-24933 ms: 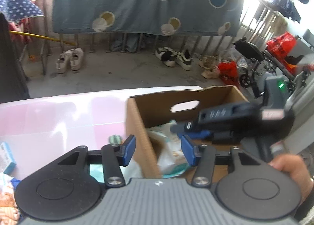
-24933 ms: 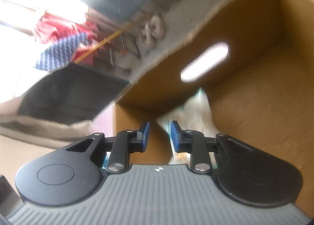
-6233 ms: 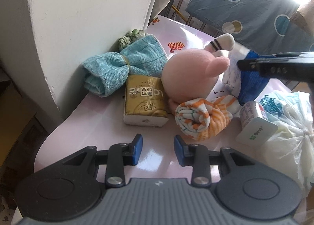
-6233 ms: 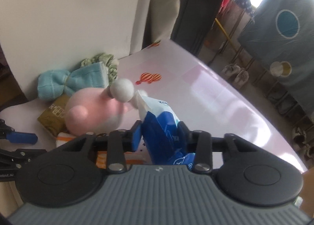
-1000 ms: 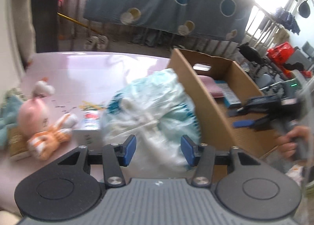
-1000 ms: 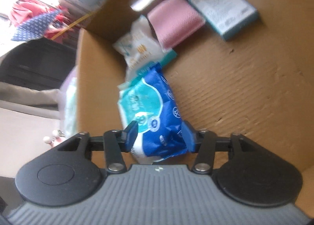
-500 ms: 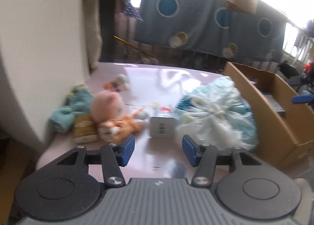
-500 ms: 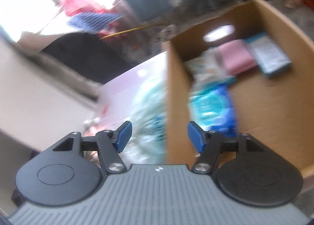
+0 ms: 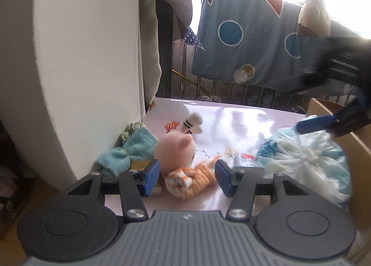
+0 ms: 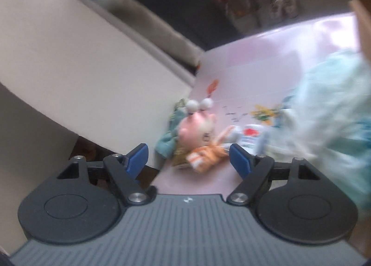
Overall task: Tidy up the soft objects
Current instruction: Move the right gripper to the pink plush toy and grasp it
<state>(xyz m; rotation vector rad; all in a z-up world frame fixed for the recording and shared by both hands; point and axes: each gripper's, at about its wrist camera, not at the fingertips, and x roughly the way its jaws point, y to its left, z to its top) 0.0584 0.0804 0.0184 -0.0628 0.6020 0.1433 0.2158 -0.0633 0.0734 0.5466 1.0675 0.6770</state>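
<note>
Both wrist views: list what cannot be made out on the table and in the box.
- Cardboard box: left wrist view, inside hidden by its wall and the frame edge.
- Yellow packet: left wrist view, mostly behind the left gripper.
- Small white carton: right wrist view, print lost to motion blur.
- Tied plastic bag: contents veiled by its film.

Right gripper [image 10: 189, 158], a second ago closed on blue packet inside cardboard box [image 9: 336, 131], now out over pink counter [image 10: 266, 62], empty, jaws opening; left gripper [image 9: 187, 176] swung from plastic bag [image 9: 308, 166] toward pink plush [image 9: 176, 150] and orange striped cloth [image 9: 187, 179]
</note>
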